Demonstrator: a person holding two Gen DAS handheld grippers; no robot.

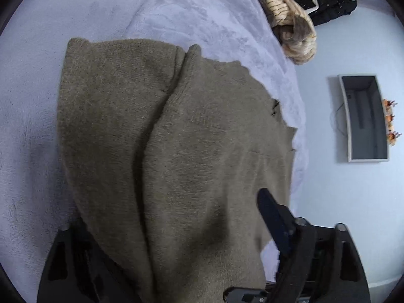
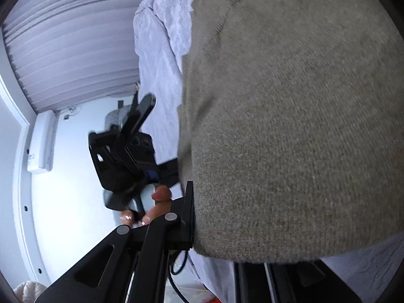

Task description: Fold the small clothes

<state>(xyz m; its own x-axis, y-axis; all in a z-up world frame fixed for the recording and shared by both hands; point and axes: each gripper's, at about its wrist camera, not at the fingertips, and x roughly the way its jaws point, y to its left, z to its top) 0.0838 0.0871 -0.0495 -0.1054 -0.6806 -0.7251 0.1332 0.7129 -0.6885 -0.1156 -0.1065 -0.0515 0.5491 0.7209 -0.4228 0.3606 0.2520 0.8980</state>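
An olive-brown knit garment (image 1: pixel 161 131) lies partly folded on a pale lilac fleece blanket (image 1: pixel 75 12). It drapes over my left gripper (image 1: pixel 192 217); only the right finger (image 1: pixel 271 212) shows, the left one is under the cloth. In the right wrist view the same garment (image 2: pixel 290 126) fills the right side and hangs over my right gripper (image 2: pixel 252 217). Its left finger (image 2: pixel 188 212) presses against the cloth edge; the other finger is hidden. The left gripper (image 2: pixel 141 116), held by a hand, also shows there beside the cloth.
A pile of striped beige and black clothes (image 1: pixel 295 17) lies at the blanket's far edge. A wall mirror (image 1: pixel 363 118) and white wall are to the right. Grey curtains (image 2: pixel 70 40) and a white radiator (image 2: pixel 41 141) show in the right wrist view.
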